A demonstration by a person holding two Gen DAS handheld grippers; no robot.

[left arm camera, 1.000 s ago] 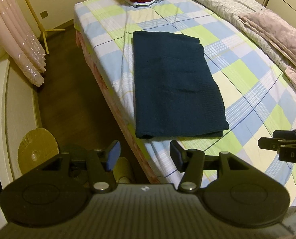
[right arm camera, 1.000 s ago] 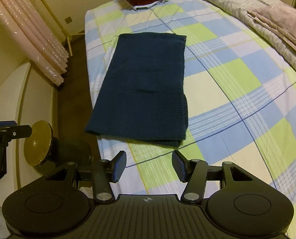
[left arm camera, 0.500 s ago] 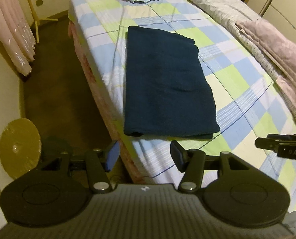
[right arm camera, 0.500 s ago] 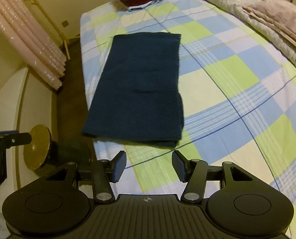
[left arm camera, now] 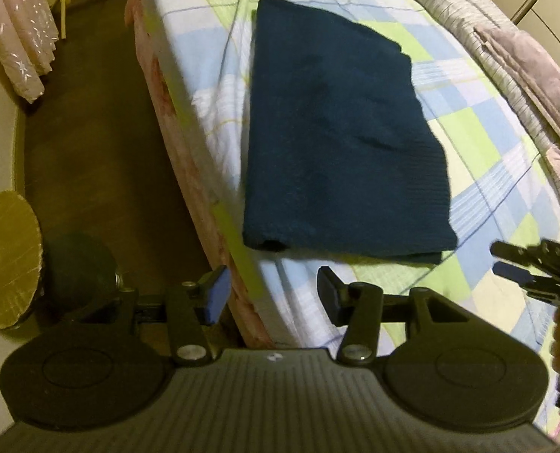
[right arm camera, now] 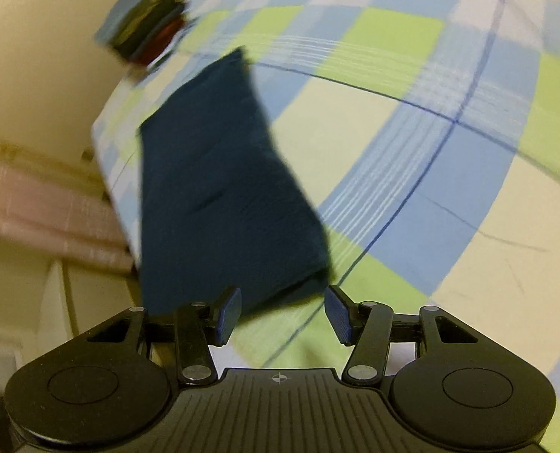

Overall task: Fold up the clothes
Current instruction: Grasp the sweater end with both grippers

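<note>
Both our grippers have dropped closer to the navy folded garment [left arm camera: 340, 132], which lies flat near the edge of the checked bed [left arm camera: 480, 139]. Our left gripper [left arm camera: 270, 294] is closing on nothing; our right gripper [right arm camera: 283, 315] hovers unclenched and empty at the garment's near corner.

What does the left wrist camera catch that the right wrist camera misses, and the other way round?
Only the left wrist view shows the dark floor, a yellow disc and the right claw, open and empty.

Only the right wrist view shows the stack of folded clothes.

Both show the folded navy garment lying flat on the checked bedsheet. The left claw is closing, nothing between its fingers.
</note>
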